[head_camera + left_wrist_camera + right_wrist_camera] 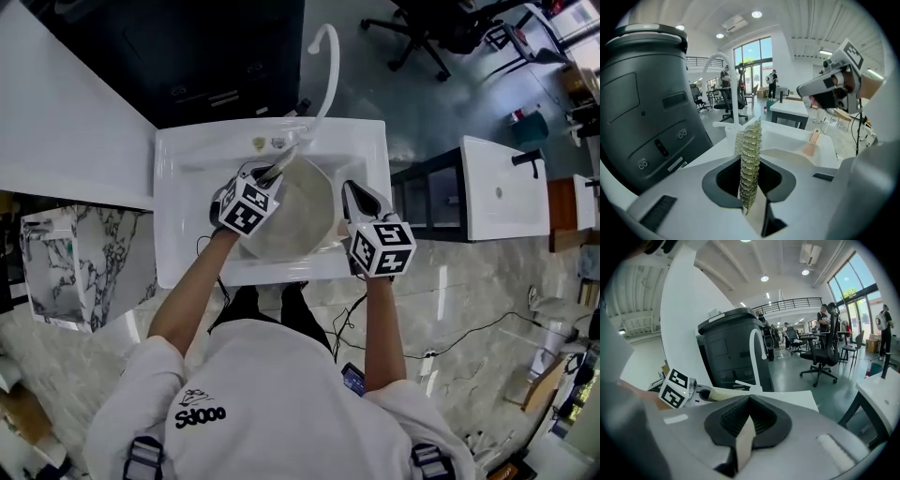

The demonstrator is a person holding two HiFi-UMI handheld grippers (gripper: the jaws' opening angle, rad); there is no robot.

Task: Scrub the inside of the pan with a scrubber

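- The left gripper (749, 140) had its jaws clamped on the scrubber (751, 173), a flattened gold-green mesh pad standing on edge.
- The right gripper (749, 400) had its jaws pressed together, tip at the right rim of the pan (298, 223).
- The pan, round and pale grey inside, sat tilted in the white sink (178, 187), towards its front edge.

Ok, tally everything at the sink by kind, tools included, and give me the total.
sink: 1
faucet: 1
pan: 1
metal scrubber: 1
tools: 2, the left tool and the right tool
Total: 6
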